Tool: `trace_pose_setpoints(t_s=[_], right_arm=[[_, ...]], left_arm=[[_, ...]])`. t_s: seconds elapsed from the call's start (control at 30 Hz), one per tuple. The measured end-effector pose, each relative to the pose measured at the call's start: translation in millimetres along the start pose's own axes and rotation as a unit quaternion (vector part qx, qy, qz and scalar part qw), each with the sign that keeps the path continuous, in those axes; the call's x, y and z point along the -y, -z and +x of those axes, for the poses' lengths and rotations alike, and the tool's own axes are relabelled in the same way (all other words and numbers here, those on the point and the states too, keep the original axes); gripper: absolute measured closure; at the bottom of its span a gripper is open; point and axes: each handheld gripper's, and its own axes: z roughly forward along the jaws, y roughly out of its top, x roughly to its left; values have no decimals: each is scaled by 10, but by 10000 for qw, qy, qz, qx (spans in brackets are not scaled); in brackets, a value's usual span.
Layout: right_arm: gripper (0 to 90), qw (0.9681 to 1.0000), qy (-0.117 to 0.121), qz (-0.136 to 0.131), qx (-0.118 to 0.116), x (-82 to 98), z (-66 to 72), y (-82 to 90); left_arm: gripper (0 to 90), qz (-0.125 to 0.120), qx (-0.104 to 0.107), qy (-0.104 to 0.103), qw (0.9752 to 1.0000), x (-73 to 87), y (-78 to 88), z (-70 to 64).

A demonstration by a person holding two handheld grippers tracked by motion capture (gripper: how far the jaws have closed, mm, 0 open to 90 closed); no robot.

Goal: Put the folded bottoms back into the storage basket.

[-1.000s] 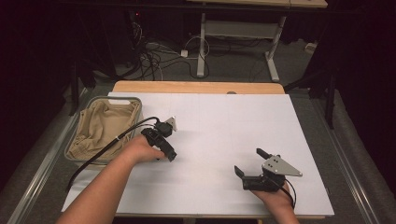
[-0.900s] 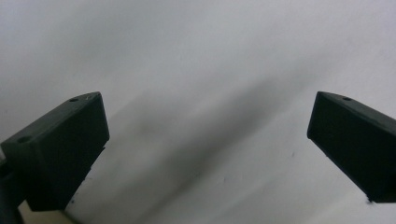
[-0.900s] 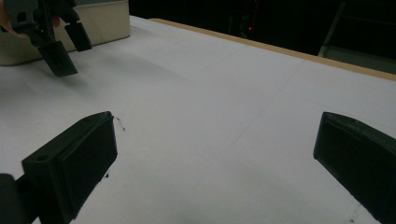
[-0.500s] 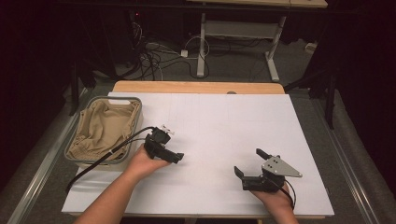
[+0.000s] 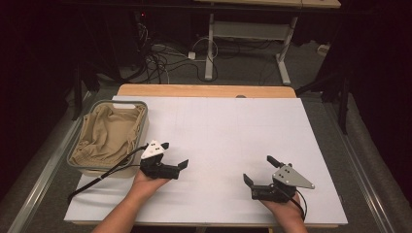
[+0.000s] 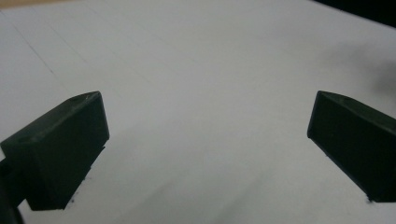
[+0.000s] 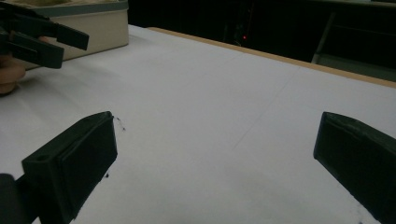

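My left gripper (image 5: 175, 154) rests low over the white table sheet (image 5: 218, 121), just right of a grey basket (image 5: 116, 103) lined with beige cloth. Its jaws point right and stand wide apart. In the left gripper view the left gripper (image 6: 205, 135) is open with only bare white sheet between its jaws. My right gripper (image 5: 257, 169) sits near the front right of the sheet, also open and empty. The right gripper view looks across the sheet between the spread jaws of the right gripper (image 7: 215, 149) toward the left gripper (image 7: 44, 37) and the basket (image 7: 93, 23).
A wooden strip (image 5: 204, 90) edges the far side of the table. Behind it are cables and white desk legs (image 5: 210, 53) on the floor. The left gripper's black cable (image 5: 97, 179) trails over the front left of the sheet beside the basket.
My left gripper has drawn back from beside the basket toward the front edge and turned its jaws to the right. The right gripper has stayed put.
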Motion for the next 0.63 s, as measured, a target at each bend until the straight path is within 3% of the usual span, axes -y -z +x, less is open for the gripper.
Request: trace_pose_setpoints(t_s=[0.23,0.37,0.47,0.63], right_arm=[[4,9999,11,-52,148,21,69,24],[4,9998,-37,-24,217,38,78,28],[4,9994,-133,-53,317,48,81,48],[4,9992,-103,-29,390,38,81,59]], left_arm=[[0,-520,232,-110,9983,82,134,-13],[0,-725,223,-415,9963,104,175,-80],[0,-619,293,-294,9972,98,159,-54],[0,-617,272,-314,9972,104,163,-63]])
